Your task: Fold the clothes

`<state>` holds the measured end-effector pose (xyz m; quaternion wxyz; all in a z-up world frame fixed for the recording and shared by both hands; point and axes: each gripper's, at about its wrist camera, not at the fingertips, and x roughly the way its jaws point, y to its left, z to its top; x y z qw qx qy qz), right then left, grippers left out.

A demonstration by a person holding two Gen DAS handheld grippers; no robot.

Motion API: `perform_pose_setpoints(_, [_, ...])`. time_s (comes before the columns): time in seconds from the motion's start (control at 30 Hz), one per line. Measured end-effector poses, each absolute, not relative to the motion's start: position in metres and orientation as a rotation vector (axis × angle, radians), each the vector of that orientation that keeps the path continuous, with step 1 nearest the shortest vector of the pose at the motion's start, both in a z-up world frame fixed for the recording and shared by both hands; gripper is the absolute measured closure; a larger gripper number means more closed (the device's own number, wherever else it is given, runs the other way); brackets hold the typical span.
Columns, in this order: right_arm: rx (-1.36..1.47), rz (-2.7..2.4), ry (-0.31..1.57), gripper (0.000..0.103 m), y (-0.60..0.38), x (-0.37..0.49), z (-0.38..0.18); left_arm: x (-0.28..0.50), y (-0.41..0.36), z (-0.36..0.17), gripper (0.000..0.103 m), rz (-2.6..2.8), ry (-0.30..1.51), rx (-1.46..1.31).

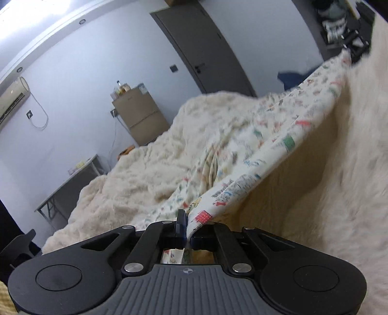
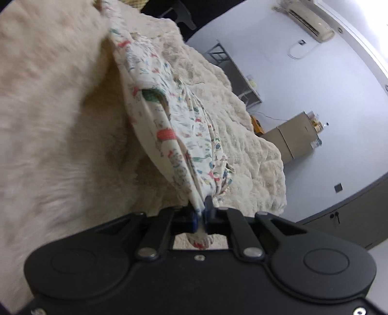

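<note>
The left hand-held gripper (image 1: 186, 227) is clamped on one end of a cream printed garment (image 1: 254, 145), its blue-padded fingers (image 1: 181, 224) pressed together with a fold of the cloth pinched between them and a bit of fabric poking out behind the pads. From there the garment runs up and away as a raised, taut edge toward its far corner, where something dark holds it; that is probably the other gripper, though the blur makes it hard to be sure.

The right hand-held gripper (image 2: 200, 216) is likewise closed on the garment (image 2: 169, 135), gripping a bunched end; a small tail of cloth hangs down between the fingers (image 2: 209, 208) on the near side. From this side the garment stretches away in long gathered pleats, lifted off the bed along one edge and sagging in the middle, with its little red, green and blue figures showing.

Under it all lies a fluffy cream blanket (image 1: 135, 174) that covers the bed, rumpled into soft ridges. The garment's lower part drapes onto this blanket, while the held edge stands clear above it.

Around the room: a dark grey door (image 1: 206, 51) in the pale wall, a small tan fridge (image 1: 140, 116) with bottles on top, a grey folding table (image 1: 70, 179) by the bed, and an air conditioner (image 2: 308, 19) high on the wall.
</note>
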<state>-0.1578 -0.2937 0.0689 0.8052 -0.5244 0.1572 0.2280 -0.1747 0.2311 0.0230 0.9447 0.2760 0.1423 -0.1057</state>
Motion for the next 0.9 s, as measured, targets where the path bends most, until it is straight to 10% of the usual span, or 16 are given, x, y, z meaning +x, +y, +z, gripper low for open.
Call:
perform_pose_setpoints(0.23, [-1.07, 0.584, 0.426, 0.1, -0.292, -0.184, 0.089, -0.184, 0.233, 0.033, 0.097, -0.297, 0.378, 0.554])
perform_pose_setpoints(0.37, [-1.149, 0.709, 0.535, 0.079, -0.281, -0.188, 0.063, -0.175, 0.23, 0.016, 0.038, -0.273, 0.475, 0.596])
perform_pose_setpoints(0.5, [-0.891, 0.783, 0.533, 0.038, -0.318, -0.17, 0.098, -0.174, 0.247, 0.028, 0.037, -0.418, 0.512, 0.507])
perform_pose_setpoints(0.9, [-0.074, 0.523, 0.692, 0.032, -0.384, 0.072, 0.101, -0.119, 0.213, 0.123, 0.02, -0.45, 0.315, 0.475])
